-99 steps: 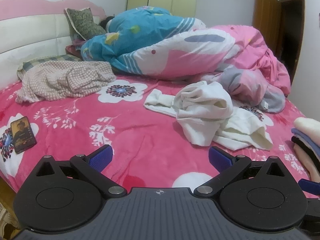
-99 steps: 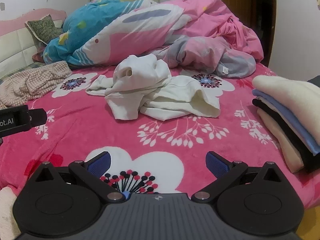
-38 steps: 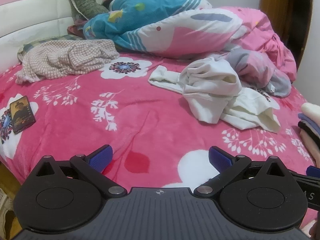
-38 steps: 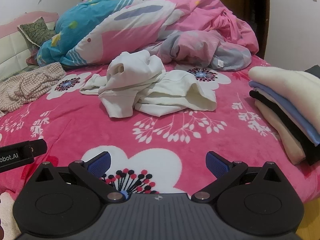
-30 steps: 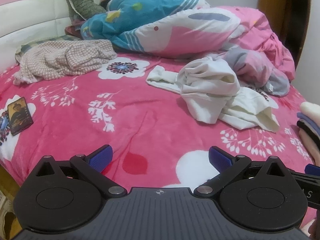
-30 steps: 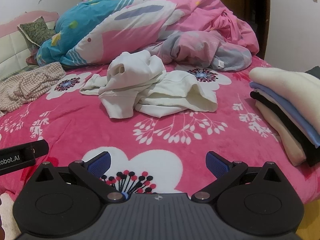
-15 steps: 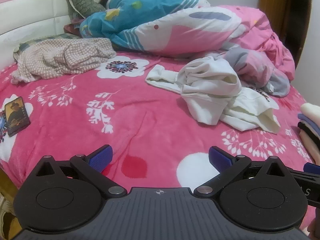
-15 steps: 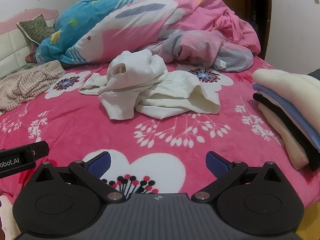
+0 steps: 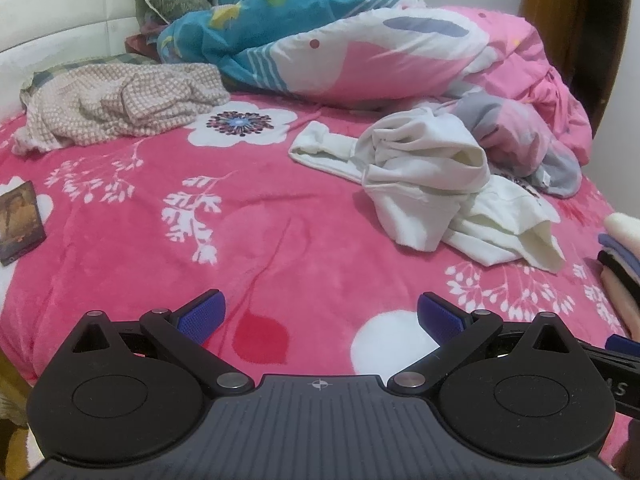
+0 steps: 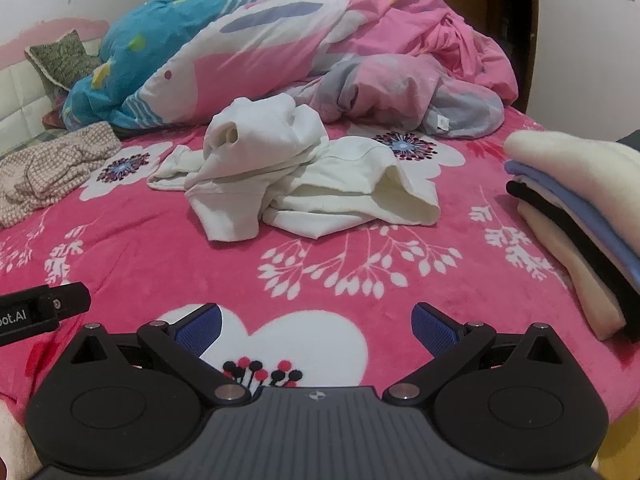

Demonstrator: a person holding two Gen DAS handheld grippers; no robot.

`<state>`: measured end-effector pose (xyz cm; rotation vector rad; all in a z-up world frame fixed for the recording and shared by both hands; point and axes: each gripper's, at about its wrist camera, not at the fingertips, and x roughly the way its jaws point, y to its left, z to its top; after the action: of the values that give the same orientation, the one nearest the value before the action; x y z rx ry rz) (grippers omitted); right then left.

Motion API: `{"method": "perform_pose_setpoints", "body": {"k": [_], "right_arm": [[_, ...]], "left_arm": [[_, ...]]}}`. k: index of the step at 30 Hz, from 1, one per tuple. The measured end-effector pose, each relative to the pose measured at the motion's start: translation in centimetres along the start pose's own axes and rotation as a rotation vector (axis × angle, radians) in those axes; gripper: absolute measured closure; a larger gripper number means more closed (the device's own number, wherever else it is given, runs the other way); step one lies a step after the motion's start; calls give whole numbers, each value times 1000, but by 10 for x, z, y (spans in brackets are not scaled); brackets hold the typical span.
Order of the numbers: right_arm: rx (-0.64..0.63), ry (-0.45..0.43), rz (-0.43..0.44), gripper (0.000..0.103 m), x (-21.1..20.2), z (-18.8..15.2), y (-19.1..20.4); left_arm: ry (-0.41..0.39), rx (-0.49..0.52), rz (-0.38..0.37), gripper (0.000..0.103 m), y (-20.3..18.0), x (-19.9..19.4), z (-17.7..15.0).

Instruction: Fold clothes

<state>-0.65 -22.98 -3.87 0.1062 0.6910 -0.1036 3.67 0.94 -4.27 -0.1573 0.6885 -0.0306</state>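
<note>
A crumpled white garment (image 9: 432, 184) (image 10: 296, 176) lies in a loose heap on a bed covered by a bright pink floral blanket (image 9: 256, 232) (image 10: 352, 264). Beyond the garment, a rumpled pink, white and blue duvet (image 9: 352, 60) (image 10: 280, 48) is piled up. To the garment's right sits a neat stack of folded clothes (image 10: 576, 216) (image 9: 620, 256); to its left lies a beige checked cloth (image 9: 116, 104) (image 10: 44, 164). Nearer than the garment, the left gripper (image 9: 320, 316) and right gripper (image 10: 316, 324) hover over the blanket's front edge, both spread wide with nothing between their blue pads.
</note>
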Motion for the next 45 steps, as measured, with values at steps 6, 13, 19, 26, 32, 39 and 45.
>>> {"method": "perform_pose_setpoints", "body": {"k": [6, 13, 19, 26, 32, 39, 45], "right_arm": [[3, -74, 108, 0, 5, -5, -14], [-103, -271, 180, 0, 11, 14, -15], [-217, -356, 248, 0, 51, 77, 4], [-322, -261, 316, 3, 137, 149, 38], [-320, -41, 308, 66, 202, 152, 40], [-164, -150, 367, 91, 157, 155, 0], [-58, -255, 481, 91, 78, 138, -36]], "left_arm": [[9, -15, -27, 0, 6, 19, 1], [-60, 38, -59, 0, 4, 53, 13], [-179, 167, -124, 0, -15, 96, 44], [-176, 371, -210, 5, -54, 159, 67], [-94, 405, -242, 49, -72, 195, 69], [-128, 408, -340, 58, -77, 160, 67], [-165, 421, -468, 57, -79, 91, 51]]}}
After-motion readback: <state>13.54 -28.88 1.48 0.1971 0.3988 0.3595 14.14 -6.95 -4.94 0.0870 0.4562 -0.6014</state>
